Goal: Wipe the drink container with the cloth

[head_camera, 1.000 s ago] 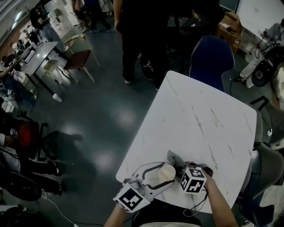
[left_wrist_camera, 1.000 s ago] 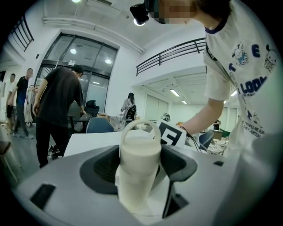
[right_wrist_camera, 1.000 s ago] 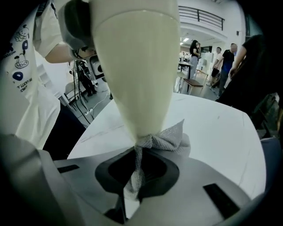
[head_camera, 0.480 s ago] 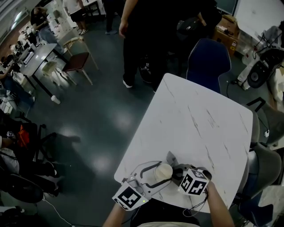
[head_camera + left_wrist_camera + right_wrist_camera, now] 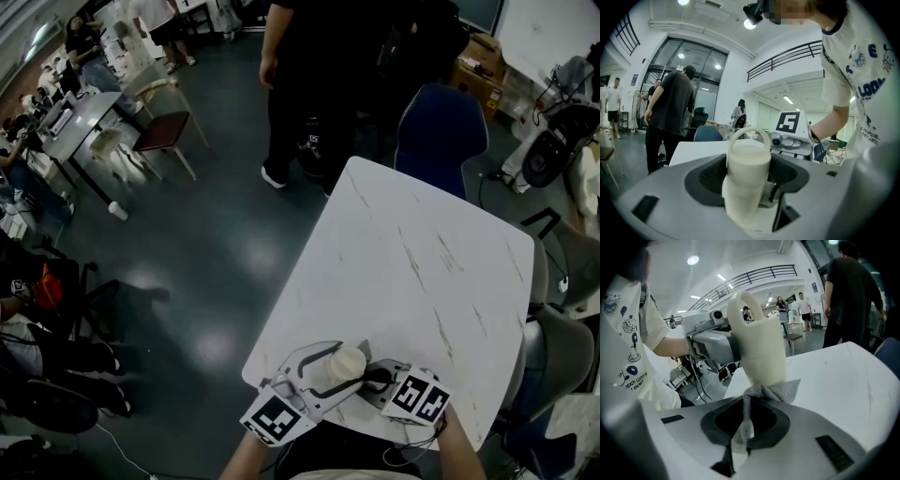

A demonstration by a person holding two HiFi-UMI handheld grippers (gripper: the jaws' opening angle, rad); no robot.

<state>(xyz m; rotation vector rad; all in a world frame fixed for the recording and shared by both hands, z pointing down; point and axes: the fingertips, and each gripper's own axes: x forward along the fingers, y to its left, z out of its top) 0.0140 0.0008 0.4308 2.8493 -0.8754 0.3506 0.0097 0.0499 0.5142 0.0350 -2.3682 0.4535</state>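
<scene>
Cream plastic drink container with loop handle on top [image 5: 747,171] sits at the near edge of the white marbled table [image 5: 422,262], clamped between the left gripper [image 5: 332,367] jaws, which are closed on its body. It leans a bit in the right gripper view. Can't tell if its base touches the tabletop or is lifted.

Grey mesh cloth [image 5: 765,392] is bunched up and pinched in the right gripper [image 5: 740,434], jaws closed on it. Its free end is pressed against the container's lower side.

Step, my read: wiping is under way, with cloth on the wall and the container braced by the other claw.

Next move calls for:
- dragging the cloth along or around the wall while the left clamp holds firm
- turning the container to expose the unwiped faces
- light pressure only: the cloth is held by one pinched fold, and the bottle could twist in the jaws
</scene>
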